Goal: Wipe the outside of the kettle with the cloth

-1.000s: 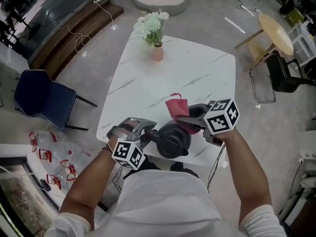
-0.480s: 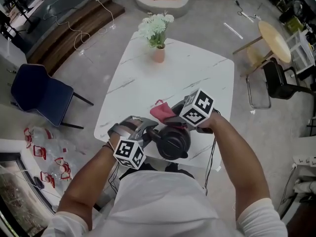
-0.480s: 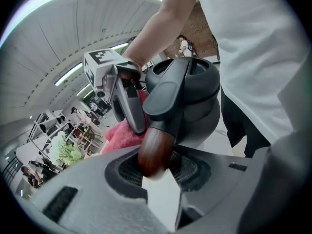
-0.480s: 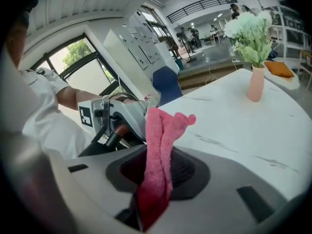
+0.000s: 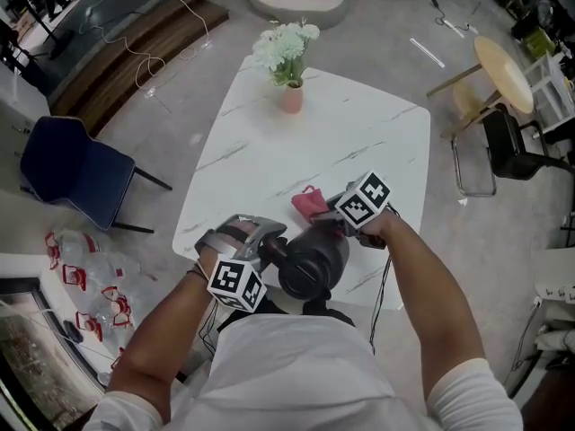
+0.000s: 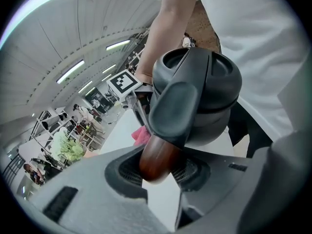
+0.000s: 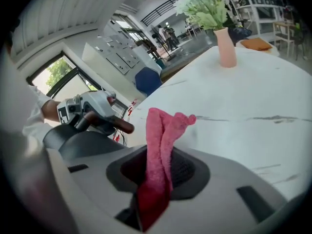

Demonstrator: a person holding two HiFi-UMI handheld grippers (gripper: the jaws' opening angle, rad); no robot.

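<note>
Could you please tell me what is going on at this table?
A person works with a claw in each hand. The left claw is clamped on the wooden handle of a dark kettle at the near edge of the white table. The right claw grips a pink cloth just beyond the kettle's far side; whether the cloth touches the kettle I cannot tell.

This is an open studio or office hall rather than a home. A white marble desk point(image 5: 269, 160) with a vase of flowers point(image 5: 289, 92) stands on a bare grey floor point(image 5: 153, 142). Around it are a blue chair point(image 5: 67, 173), a round wooden table point(image 5: 501, 61), ceiling strip lights point(image 6: 70, 71) and shelving point(image 7: 256, 4).
</note>
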